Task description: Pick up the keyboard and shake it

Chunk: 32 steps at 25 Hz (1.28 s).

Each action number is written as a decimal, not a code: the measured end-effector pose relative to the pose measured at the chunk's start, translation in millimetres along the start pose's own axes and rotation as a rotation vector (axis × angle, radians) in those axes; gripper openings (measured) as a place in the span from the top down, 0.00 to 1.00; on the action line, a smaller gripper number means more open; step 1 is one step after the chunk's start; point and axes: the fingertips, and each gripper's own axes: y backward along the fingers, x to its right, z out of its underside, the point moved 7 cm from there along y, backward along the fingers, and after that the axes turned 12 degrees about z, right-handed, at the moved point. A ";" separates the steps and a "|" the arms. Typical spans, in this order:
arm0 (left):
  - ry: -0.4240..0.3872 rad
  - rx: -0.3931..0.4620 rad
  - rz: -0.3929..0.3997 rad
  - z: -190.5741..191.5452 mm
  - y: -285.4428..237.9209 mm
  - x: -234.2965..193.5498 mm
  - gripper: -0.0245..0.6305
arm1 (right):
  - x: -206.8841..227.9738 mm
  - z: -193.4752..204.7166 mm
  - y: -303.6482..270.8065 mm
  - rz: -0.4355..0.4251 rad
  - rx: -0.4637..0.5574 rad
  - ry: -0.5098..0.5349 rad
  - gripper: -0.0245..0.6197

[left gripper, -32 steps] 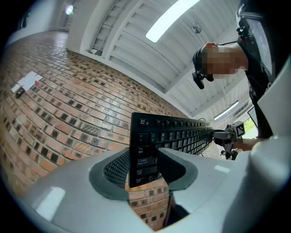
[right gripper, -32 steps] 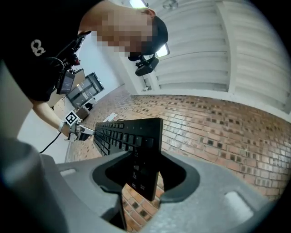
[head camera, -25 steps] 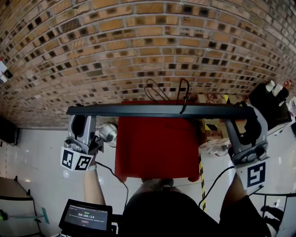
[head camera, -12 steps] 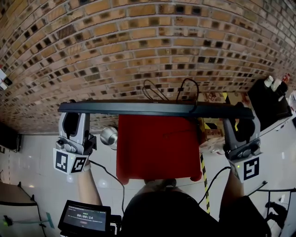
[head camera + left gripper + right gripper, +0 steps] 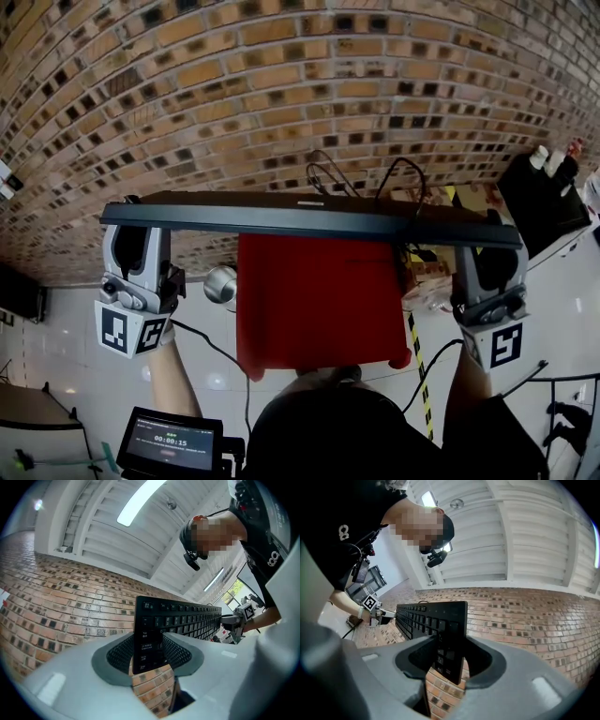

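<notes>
"Head view, left side first: what has the left gripper (image 5: 136, 239) got?"

"The left end of the keyboard (image 5: 309, 218) — a long, flat slab of black plastic, seen edge-on. It hangs level in the air in front of the brick wall (image 5: 281, 94). In the left gripper view the smooth grey jaws are clamped on that end, and the dark, mesh-textured pads (image 5: 117, 654) press both faces just below the top rows of keys."

"And beneath the keyboard?"

"A red tabletop (image 5: 319, 309), plain and rectangular, well below it. A shiny round metal object (image 5: 221, 283) sits just beside the tabletop's left edge. Thin black cable loops (image 5: 323, 176) rise behind the keyboard's middle, and black-and-yellow striped tape (image 5: 419, 366) runs down the pale floor by the tabletop's right side."

"The right end?"

"The right gripper (image 5: 489, 258) is closed on it in the same way — its own view shows the last column of keys pinched between the two jaws."

"How are the arms set?"

"The left forearm (image 5: 176, 380) and the right forearm (image 5: 466, 394) reach up from the bottom of the frame, well apart. Both grippers point up at the keyboard, each with a black-and-white marker cube (image 5: 127, 330) at its lower end."
</notes>
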 end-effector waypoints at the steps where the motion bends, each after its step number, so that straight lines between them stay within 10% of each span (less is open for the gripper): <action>1: 0.004 0.006 0.000 0.7 -1.2 0.2 0.67 | 1.6 -2.0 -0.7 0.000 0.003 0.008 0.71; 14: -0.090 0.187 -0.024 -40.9 -0.6 -7.7 0.67 | 5.8 -57.8 -16.8 0.016 0.208 0.141 0.71; 32: 0.095 0.098 -0.095 62.8 24.6 -10.4 0.67 | -22.8 -3.1 -25.7 -0.040 0.071 0.197 0.70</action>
